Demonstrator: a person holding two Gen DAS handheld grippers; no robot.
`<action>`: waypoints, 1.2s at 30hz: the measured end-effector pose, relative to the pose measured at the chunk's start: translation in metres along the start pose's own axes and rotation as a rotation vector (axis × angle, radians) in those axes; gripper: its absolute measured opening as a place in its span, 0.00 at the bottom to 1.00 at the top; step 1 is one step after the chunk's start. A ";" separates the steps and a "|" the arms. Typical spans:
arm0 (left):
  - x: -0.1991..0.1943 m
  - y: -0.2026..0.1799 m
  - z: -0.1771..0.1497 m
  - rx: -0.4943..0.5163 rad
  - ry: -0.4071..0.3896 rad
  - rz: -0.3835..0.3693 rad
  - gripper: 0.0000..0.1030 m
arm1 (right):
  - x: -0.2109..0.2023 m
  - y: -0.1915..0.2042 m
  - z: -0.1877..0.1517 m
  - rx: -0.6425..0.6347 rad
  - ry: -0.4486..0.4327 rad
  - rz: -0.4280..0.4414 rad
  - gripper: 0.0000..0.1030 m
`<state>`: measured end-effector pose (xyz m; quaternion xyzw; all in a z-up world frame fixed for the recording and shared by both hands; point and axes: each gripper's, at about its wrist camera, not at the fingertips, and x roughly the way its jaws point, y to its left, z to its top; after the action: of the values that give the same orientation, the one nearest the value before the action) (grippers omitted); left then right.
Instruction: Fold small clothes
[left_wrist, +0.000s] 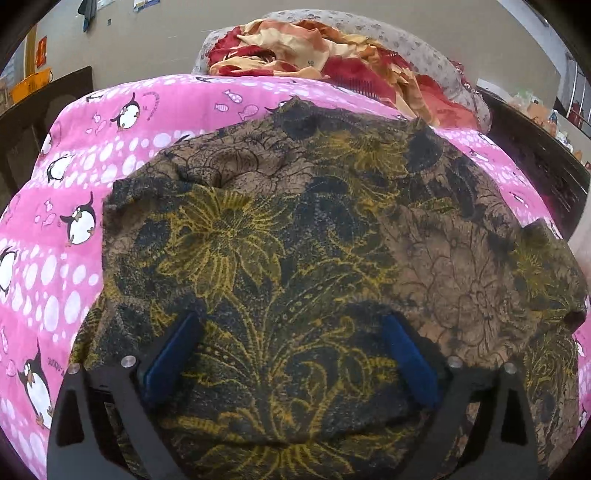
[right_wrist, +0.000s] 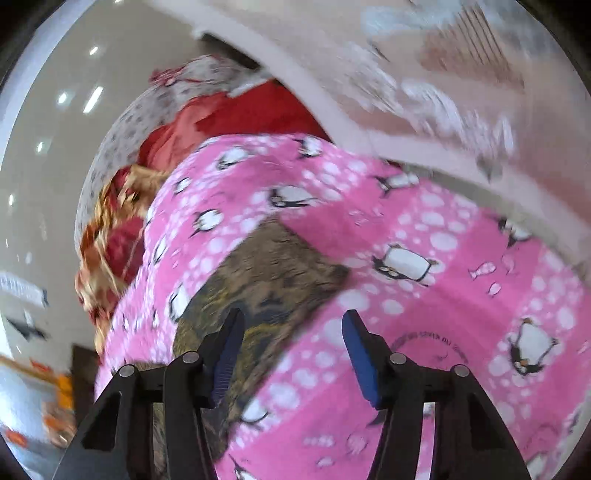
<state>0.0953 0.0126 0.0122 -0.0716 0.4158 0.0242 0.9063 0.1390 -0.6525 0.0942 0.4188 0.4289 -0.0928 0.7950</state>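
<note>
A brown cloth with a black and yellow flower print (left_wrist: 295, 240) lies spread on a pink penguin-print bedsheet (left_wrist: 74, 184). My left gripper (left_wrist: 291, 332) hovers over its near part, jaws wide open, blue pads (left_wrist: 173, 354) apart, nothing between them. The right wrist view is tilted and blurred. There my right gripper (right_wrist: 291, 332) is open over the pink sheet (right_wrist: 443, 295), with a corner of the brown cloth (right_wrist: 273, 273) just ahead and under its left finger (right_wrist: 229, 343). Nothing is held by either gripper.
A crumpled red and cream cloth (left_wrist: 314, 51) lies on a grey spotted pillow (left_wrist: 417, 40) at the far end of the bed. Dark wooden bed frame (left_wrist: 535, 155) runs along the right side. A wall and shelves stand beyond.
</note>
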 end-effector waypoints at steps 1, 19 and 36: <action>0.000 -0.002 0.001 0.007 0.001 0.009 0.97 | 0.009 -0.006 0.002 0.034 0.014 0.017 0.59; 0.004 -0.001 0.002 -0.003 0.001 0.014 0.99 | -0.112 0.125 0.034 -0.357 -0.384 -0.018 0.07; -0.059 0.054 0.039 -0.161 -0.115 -0.077 0.99 | 0.020 0.366 -0.292 -0.970 0.090 0.374 0.06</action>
<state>0.0808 0.0728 0.0762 -0.1585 0.3569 0.0269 0.9202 0.1605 -0.1990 0.2117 0.0754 0.3744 0.2781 0.8813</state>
